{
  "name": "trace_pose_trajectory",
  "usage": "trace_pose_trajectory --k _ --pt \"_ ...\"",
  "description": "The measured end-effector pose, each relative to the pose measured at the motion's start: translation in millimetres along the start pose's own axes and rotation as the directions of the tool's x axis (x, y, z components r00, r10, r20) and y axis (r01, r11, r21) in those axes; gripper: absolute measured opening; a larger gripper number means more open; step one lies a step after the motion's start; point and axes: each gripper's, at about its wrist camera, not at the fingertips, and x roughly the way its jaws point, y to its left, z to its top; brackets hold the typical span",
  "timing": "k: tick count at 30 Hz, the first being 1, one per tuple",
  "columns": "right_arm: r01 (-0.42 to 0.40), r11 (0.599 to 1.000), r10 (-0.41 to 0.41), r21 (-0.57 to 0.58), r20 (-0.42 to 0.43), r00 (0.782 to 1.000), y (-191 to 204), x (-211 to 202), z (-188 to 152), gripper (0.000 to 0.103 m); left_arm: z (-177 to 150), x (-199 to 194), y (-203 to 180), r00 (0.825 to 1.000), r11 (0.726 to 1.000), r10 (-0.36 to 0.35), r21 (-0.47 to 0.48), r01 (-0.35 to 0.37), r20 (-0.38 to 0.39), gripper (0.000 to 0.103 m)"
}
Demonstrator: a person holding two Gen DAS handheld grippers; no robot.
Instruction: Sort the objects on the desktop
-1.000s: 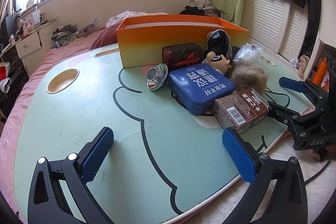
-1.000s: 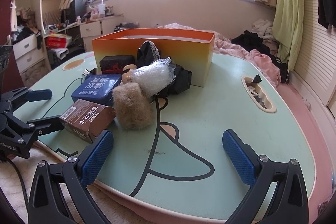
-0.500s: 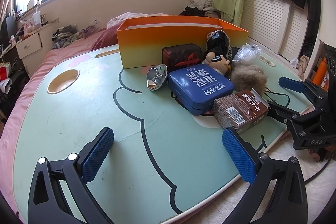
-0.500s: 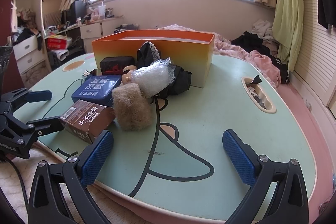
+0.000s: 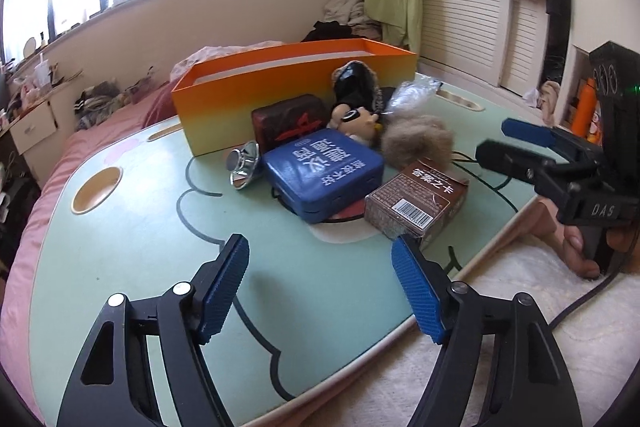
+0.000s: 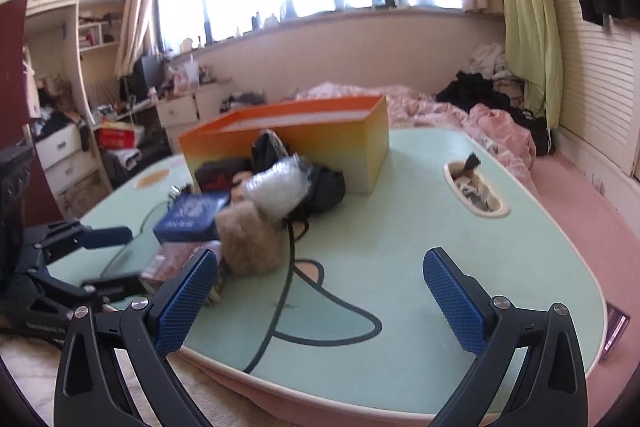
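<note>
Meanwhile, both grippers — left gripper [image 5: 320, 275], right gripper [image 6: 320, 291] — hovered wide open and empty near the brown carton [image 5: 418, 203] before the orange box [image 5: 288, 83] — likely light, stiff, best pinched across its flat sides.

Black claws [image 5: 320, 291], blue ribbed pads [image 6: 454, 303], silver screws.

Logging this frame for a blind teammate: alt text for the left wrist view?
Open left gripper hovers over a green table, empty. Ahead: brown carton, blue case, orange box.
</note>
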Motion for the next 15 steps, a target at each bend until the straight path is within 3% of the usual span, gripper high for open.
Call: trace_pose_trajectory --k 3,6,8,11,13,15 --pt "0.02 1.0 -0.02 -0.016 0.001 1.0 5 5 11 0.102 0 -1 -3 1.0 0.999 -0.028 0.018 0.028 0.008 0.074" --pt "0.031 0.999 -0.03 0.039 -0.019 0.999 1 11 32 0.096 1 1 0 1.0 1.0 -0.029 0.002 0.029 0.008 0.074" --pt "-0.002 0.995 0.009 0.098 -0.068 0.998 -4 22 47 0.085 0 2 4 0.999 0.999 -0.034 -0.019 0.035 0.004 0.074" --pt "-0.09 0.977 0.119 0.195 -0.141 0.983 -9 44 61 0.08 0 3 6 0.999 0.999 -0.04 -0.032 0.04 0.003 0.074" --pt "-0.131 0.96 0.181 0.246 -0.192 0.965 -8 62 64 0.07 -1 3 5 0.999 0.999 -0.037 -0.03 0.037 0.004 0.074" --pt "-0.159 0.944 0.232 0.29 -0.239 0.943 -8 77 62 0.036 0 3 5 0.999 0.999 -0.034 -0.027 0.034 0.006 0.074"
